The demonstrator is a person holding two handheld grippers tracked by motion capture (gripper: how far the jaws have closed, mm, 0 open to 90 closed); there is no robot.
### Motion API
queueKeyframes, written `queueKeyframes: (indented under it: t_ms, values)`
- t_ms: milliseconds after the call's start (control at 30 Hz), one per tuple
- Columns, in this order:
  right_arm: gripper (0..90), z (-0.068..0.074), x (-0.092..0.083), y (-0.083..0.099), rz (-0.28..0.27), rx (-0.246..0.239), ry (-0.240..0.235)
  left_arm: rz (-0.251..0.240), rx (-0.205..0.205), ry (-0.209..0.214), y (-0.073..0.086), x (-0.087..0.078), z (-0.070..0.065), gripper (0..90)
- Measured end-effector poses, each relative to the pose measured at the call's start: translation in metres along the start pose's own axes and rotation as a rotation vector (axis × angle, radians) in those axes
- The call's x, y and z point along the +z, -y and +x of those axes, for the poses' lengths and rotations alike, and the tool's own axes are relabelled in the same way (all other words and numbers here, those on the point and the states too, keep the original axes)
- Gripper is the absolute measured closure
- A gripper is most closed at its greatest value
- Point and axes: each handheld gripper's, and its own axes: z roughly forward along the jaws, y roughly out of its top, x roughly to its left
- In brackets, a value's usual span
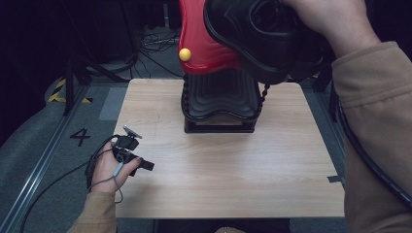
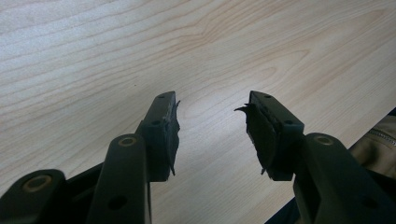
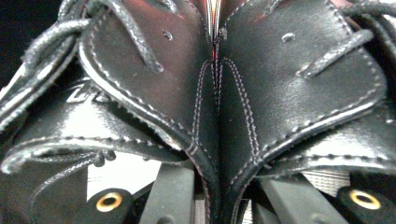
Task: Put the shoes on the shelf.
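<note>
Item, black shoes [image 1: 265, 36]: I hold the pair pinched together by their inner flaps in my right claw [image 3: 215, 186], lifted at one o'clock above the shoe stand [image 1: 221, 104], not yet set down; left claw [image 2: 212, 133] wide, empty, idle over the table [image 1: 233, 174] at eight o'clock.

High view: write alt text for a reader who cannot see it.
A person's right hand lifts a black leather shoe above a red and black shoe stand at the far side of a wooden table. The left claw, open, rests near the table's left edge.
</note>
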Motion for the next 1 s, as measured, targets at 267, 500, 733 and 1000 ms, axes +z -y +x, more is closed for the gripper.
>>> queueKeyframes:
  t_ms: [267,500,733,1000]
  values:
    - [81.7,0.002,0.003,-0.029,-0.048,0.054,0.010,-0.008,-0.009,-0.002,0.000,-0.003,0.005,53.3]
    - [81.7,0.002,0.015,-0.047,-0.092,0.084,0.003,-0.020,-0.018,-0.002,0.001,-0.006,0.007,53.0]
    - [81.7,0.008,0.032,-0.068,-0.117,0.087,0.054,-0.032,-0.025,0.014,0.002,-0.007,0.013,52.4]
    - [81.7,0.007,0.048,-0.090,-0.164,0.116,0.095,-0.037,-0.033,0.035,0.003,-0.007,0.018,52.4]
